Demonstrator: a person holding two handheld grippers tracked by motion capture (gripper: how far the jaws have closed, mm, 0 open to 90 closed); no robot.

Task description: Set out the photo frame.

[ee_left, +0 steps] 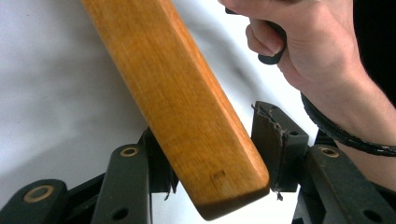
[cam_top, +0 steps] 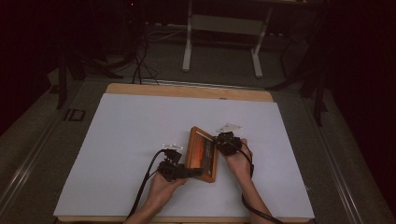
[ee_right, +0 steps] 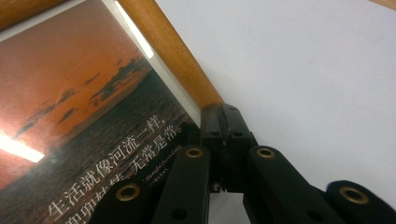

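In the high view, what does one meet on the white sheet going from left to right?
Left gripper in the left hand → wooden picture frame with an orange sunset photo → right gripper in the right hand.

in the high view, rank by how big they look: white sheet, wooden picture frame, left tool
1. white sheet, by far the largest.
2. wooden picture frame.
3. left tool, a little smaller than the frame as seen here; its trailing cable makes the call less sure.

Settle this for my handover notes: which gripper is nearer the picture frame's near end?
Left. The left gripper has its open jaws astride the near end of the wooden picture frame; the right gripper is shut on its side rail, farther up.
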